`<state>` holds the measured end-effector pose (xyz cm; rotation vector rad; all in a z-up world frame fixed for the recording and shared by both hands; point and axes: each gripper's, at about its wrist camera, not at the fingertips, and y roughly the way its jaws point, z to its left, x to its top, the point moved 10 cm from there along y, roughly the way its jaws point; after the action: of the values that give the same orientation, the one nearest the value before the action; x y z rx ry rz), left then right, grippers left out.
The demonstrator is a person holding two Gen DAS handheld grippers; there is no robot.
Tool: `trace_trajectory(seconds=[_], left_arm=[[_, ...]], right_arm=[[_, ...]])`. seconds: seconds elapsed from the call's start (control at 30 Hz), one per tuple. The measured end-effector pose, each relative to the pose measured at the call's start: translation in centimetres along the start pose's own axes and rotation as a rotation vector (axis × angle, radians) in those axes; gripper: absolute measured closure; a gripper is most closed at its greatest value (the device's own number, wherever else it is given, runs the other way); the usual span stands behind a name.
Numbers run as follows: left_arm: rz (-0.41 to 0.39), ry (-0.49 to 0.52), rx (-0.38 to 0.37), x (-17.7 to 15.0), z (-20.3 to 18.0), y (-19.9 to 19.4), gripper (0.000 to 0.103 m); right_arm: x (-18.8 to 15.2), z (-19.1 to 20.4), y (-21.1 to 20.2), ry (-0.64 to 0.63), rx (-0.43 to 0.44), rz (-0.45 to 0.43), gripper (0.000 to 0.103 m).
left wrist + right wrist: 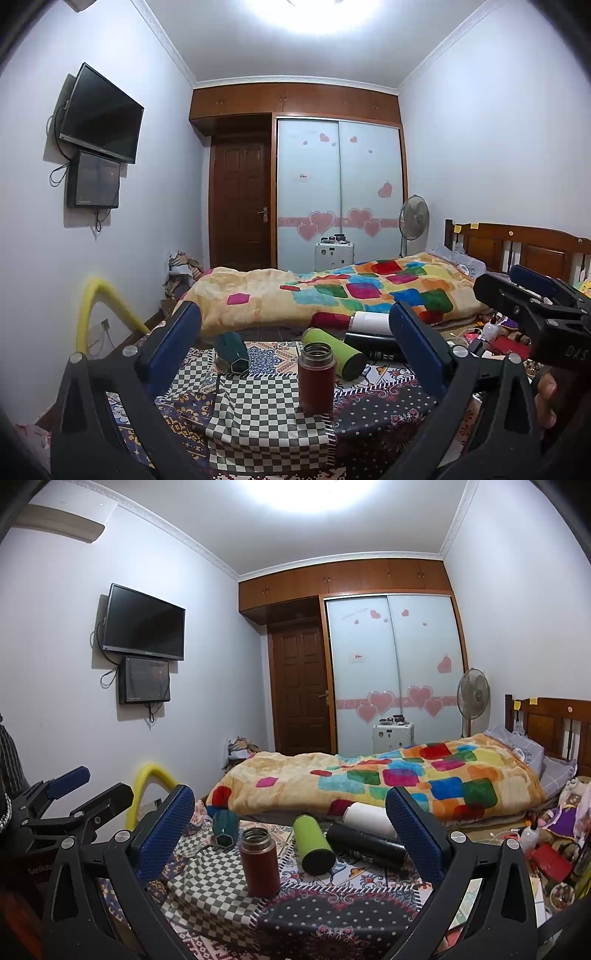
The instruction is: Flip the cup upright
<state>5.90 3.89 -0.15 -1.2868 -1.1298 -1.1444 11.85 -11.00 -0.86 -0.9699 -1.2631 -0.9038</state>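
Both grippers, left gripper (295,354) and right gripper (290,834), hang released over a patterned cloth (258,417); ahead, a red flask (316,376) stands upright before toppled cups, bed (332,291) beyond.

Dark red flask (316,378) had a steel rim. Lime-green flask (334,352) had a black base. Teal cup (232,350) carried a hexagon facet pattern. One bottle (365,843) was black, another (369,818) white. Worktop cloth (258,417) was grey-and-white checked, with dark floral patches. Bed blanket (332,291) was cream with multicolour squares. Hand-held gripper pads (166,834) were blue on black frames. Wardrobe doors (340,192) were pale with pink hearts.
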Motion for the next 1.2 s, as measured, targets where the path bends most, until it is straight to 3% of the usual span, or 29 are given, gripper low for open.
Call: trace_trajectory(seconds=[1.2], left_arm=[[0.019, 0.002, -0.06, -0.08, -0.67, 0.02, 0.0]], right_arm=[[0.3, -0.39, -0.33, 0.005, -0.001, -0.009, 0.0]])
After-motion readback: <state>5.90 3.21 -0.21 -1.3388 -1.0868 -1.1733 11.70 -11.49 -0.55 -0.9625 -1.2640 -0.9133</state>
